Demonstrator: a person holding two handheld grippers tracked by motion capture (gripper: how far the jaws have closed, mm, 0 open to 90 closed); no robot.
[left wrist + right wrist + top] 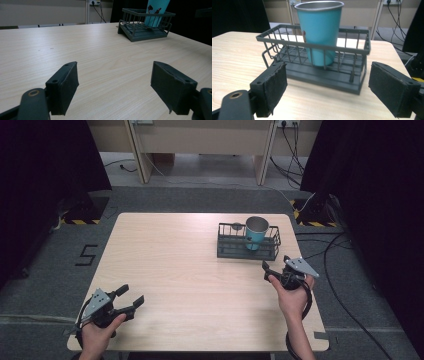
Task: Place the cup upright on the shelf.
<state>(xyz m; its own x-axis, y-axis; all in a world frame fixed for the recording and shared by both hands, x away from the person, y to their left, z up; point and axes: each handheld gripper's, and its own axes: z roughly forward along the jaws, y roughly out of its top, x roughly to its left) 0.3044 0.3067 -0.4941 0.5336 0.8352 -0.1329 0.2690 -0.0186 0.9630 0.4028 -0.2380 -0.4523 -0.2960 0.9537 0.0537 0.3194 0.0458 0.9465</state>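
A dark wire basket [247, 253] stands at the table's far right, with a teal metal cup [256, 233] upright inside it. My right gripper [276, 262] is held just in front of the basket, open and empty. In the right gripper view the cup [319, 30] rises behind the basket's front rim [284, 41], and the black pads [275, 85] stand wide apart on either side of the right gripper [327, 68]. My left gripper [131, 295] hovers near the front left corner, open and empty. The left gripper view has the basket [143, 35] and cup [156, 10] far off beyond the left gripper [115, 67].
The light wooden table [180, 270] has bare surface between the two grippers. Dark curtains [45, 165] hang at both sides. Cables [340, 265] run over the floor to the right. A "5" marking [86, 255] sits on the floor to the left.
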